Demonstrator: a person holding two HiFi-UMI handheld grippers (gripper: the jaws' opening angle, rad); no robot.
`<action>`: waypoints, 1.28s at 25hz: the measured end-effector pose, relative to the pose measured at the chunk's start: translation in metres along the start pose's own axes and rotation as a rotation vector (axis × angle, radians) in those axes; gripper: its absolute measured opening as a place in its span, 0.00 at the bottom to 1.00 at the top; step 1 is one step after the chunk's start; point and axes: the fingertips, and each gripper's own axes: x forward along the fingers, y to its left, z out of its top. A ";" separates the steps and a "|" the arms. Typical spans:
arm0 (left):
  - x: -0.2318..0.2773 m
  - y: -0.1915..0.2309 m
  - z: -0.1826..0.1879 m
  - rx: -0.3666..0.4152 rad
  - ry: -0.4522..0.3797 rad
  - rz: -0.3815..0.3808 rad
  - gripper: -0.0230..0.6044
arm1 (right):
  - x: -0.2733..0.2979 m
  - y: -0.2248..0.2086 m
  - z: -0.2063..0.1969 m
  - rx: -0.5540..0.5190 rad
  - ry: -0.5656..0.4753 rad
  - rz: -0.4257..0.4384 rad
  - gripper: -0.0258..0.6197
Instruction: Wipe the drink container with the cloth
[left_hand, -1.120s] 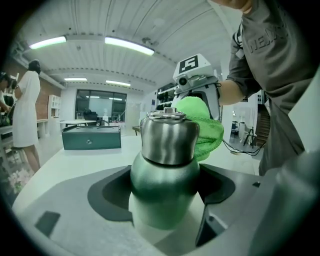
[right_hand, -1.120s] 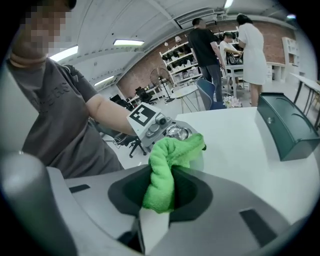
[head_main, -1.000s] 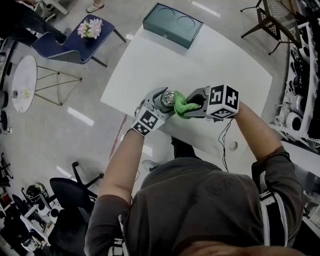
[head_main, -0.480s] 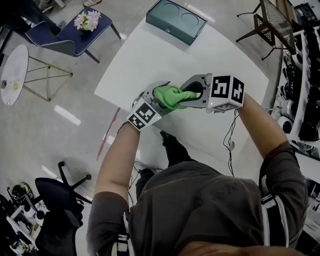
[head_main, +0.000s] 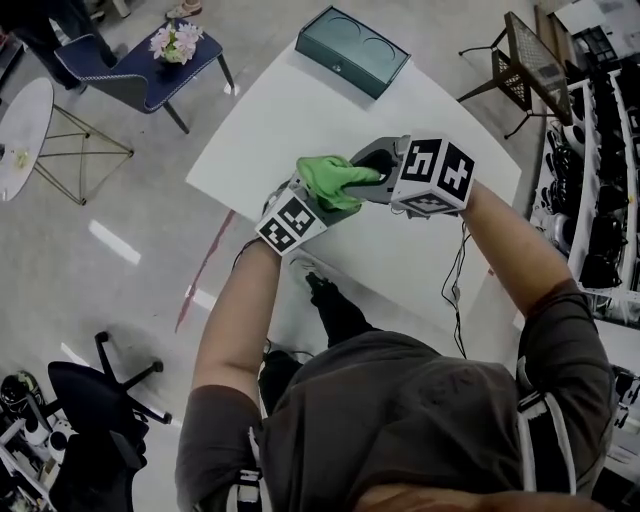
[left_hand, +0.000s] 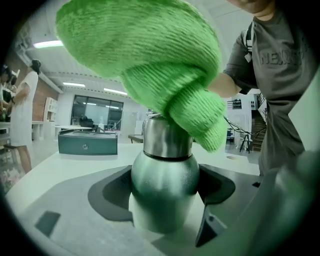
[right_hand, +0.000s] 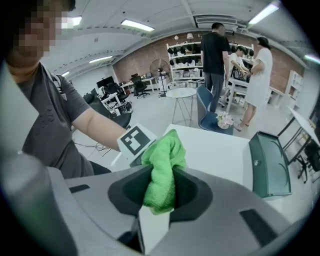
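Note:
A steel drink bottle (left_hand: 164, 185) stands upright between the jaws of my left gripper (left_hand: 165, 200), which is shut on its body. A green cloth (left_hand: 165, 65) lies bunched over the bottle's cap. In the head view the cloth (head_main: 330, 180) hides the bottle entirely, above the left gripper (head_main: 300, 212). My right gripper (head_main: 368, 178) is shut on one end of the cloth (right_hand: 161, 175) and comes in from the right, over the white table (head_main: 300, 110). In the right gripper view the left gripper's marker cube (right_hand: 136, 141) shows just behind the cloth.
A dark green box (head_main: 351, 52) sits at the table's far edge, also seen as the box (right_hand: 267, 165) at right. A blue chair with flowers (head_main: 150, 60) and a small round table (head_main: 22, 140) stand on the floor at left. Shelves (head_main: 590, 190) line the right. People stand in the background.
The cloth has slid leftward from beside the bottle's cap to cover it fully. Both grippers have lifted slightly toward the table's middle.

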 end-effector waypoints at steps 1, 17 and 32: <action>0.000 0.000 0.000 -0.002 0.001 0.002 0.60 | 0.001 -0.004 0.003 0.011 -0.004 -0.017 0.17; 0.001 0.002 0.000 -0.007 0.009 0.002 0.61 | -0.002 -0.053 -0.066 0.357 -0.082 -0.100 0.16; -0.010 0.005 0.002 -0.049 0.009 0.059 0.62 | -0.039 0.004 -0.098 0.502 -0.230 -0.060 0.16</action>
